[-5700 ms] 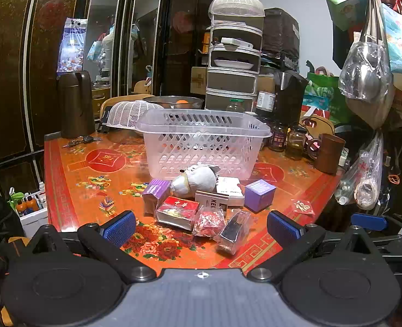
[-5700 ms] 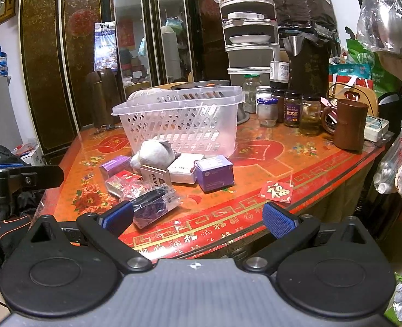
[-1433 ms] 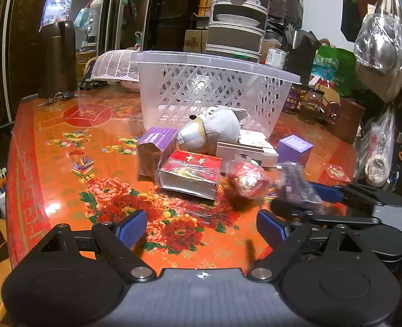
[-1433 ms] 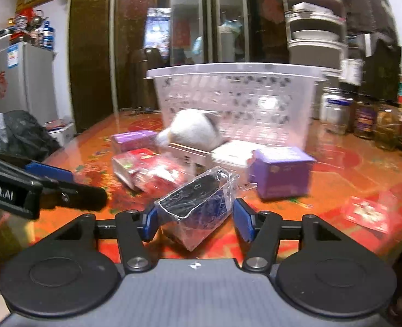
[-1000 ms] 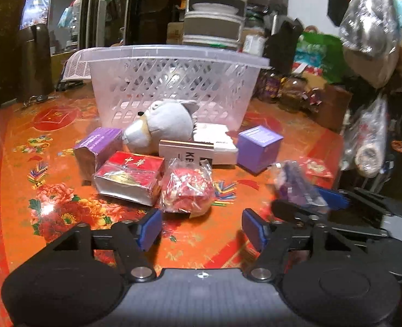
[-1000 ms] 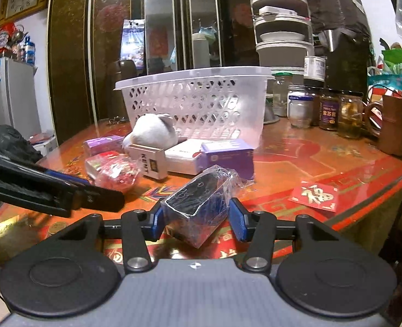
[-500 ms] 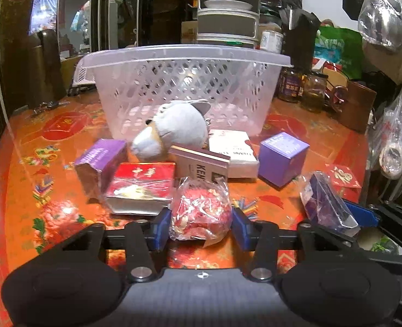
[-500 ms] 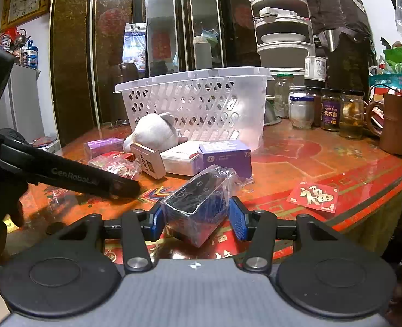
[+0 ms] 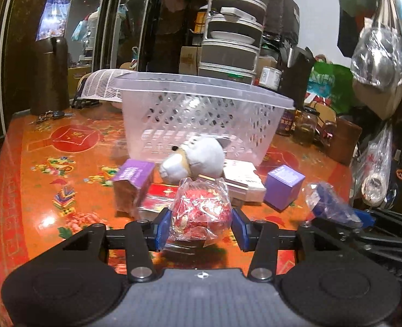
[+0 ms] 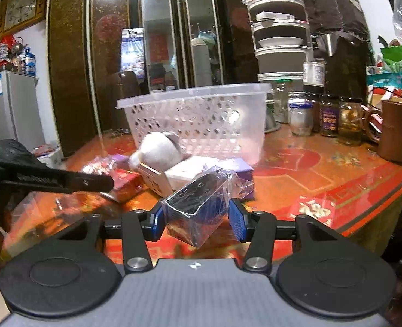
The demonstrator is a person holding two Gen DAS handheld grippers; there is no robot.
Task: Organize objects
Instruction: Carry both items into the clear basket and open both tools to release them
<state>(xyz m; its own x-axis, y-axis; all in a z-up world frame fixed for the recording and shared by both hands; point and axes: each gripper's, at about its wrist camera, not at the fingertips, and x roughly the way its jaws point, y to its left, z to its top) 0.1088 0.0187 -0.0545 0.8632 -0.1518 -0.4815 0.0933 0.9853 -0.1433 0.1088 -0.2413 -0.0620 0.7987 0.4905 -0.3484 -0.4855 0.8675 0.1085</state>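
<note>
While the left gripper (image 9: 201,224) pinches a red sweet bag (image 9: 202,211), seemingly just off the table (image 9: 37,177), the right gripper (image 10: 198,219) clamps a dark wrapped box (image 10: 198,207) before the basket (image 10: 201,117).

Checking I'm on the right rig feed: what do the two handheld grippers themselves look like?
Both match: the left gripper and the right gripper have matte black linkage arms with silver pivot screws, blue ribbed finger pads, two round black discs and a grey textured body with a small crosshair mark. White lettering runs along the left gripper's finger, too blurred to read. No cables or sleeves show.
</note>
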